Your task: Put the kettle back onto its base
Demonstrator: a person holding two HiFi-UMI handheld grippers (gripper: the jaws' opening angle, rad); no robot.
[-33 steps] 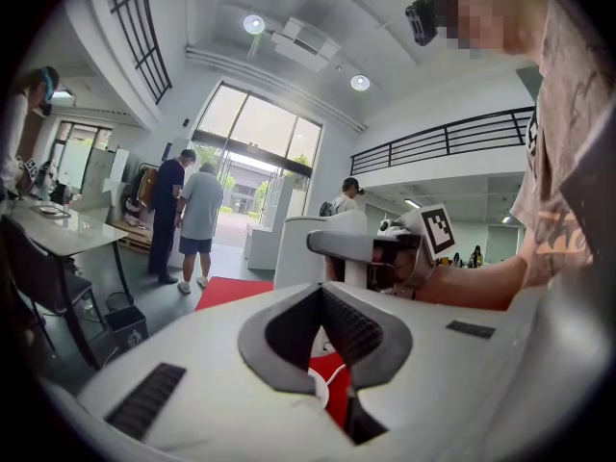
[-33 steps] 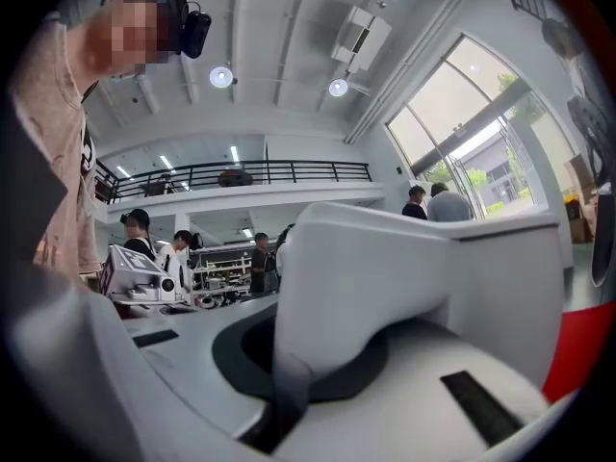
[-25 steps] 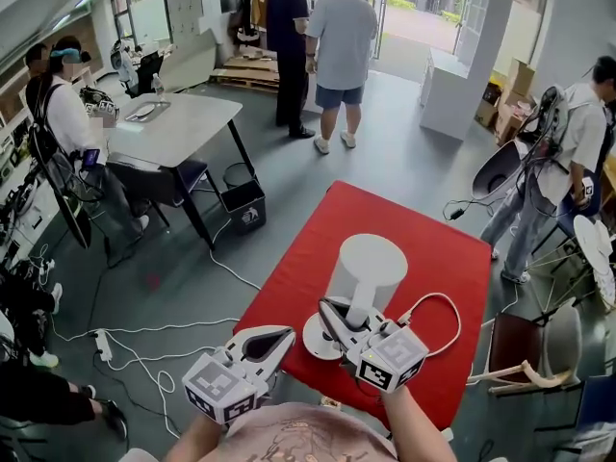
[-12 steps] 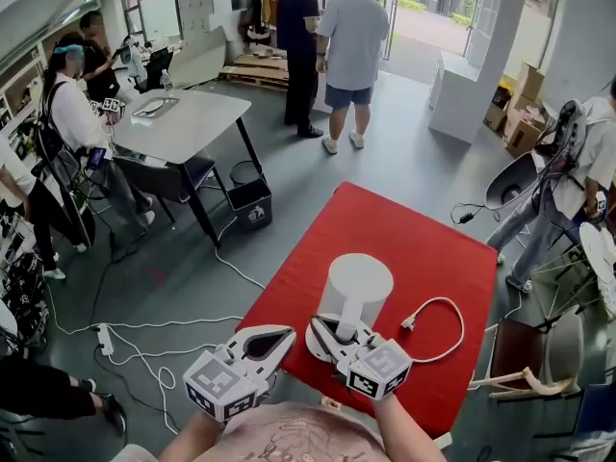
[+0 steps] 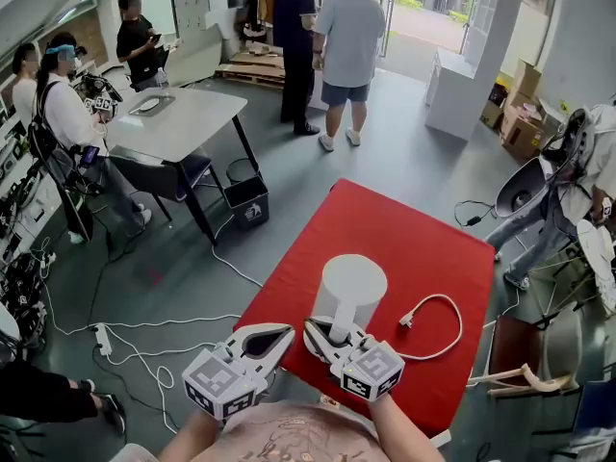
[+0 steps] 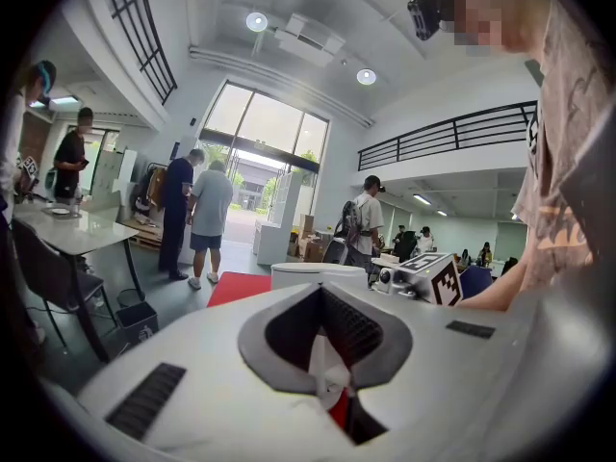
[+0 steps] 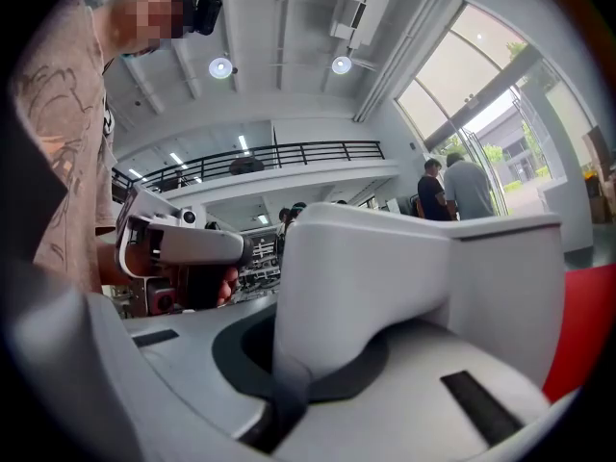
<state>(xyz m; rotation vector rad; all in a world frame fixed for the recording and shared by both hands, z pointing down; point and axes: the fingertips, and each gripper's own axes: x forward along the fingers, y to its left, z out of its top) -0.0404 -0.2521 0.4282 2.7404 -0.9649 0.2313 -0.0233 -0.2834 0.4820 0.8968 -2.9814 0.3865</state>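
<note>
A white kettle (image 5: 351,287) stands upright on the near part of the red table (image 5: 409,234). My right gripper (image 5: 332,333) is shut on the kettle's handle (image 7: 351,287), from the near side. The kettle's body (image 7: 505,277) fills the right of the right gripper view. The gripper and the kettle hide its base. A white cord (image 5: 438,340) with a plug (image 5: 406,320) curls out on the right. My left gripper (image 5: 274,335) hangs shut and empty at the table's near left corner. From there the kettle's top (image 6: 318,275) shows just beyond its jaws.
A grey floor with loose cables (image 5: 144,330) lies left of the table. Further left stand a white desk (image 5: 178,123) and a black bin (image 5: 245,203). Two people (image 5: 332,46) stand beyond the table, others at the far left. Chairs (image 5: 539,345) and a person are at the right.
My right gripper has come down toward the table with the kettle in it. The left gripper has stayed where it was. People at the far left have shifted.
</note>
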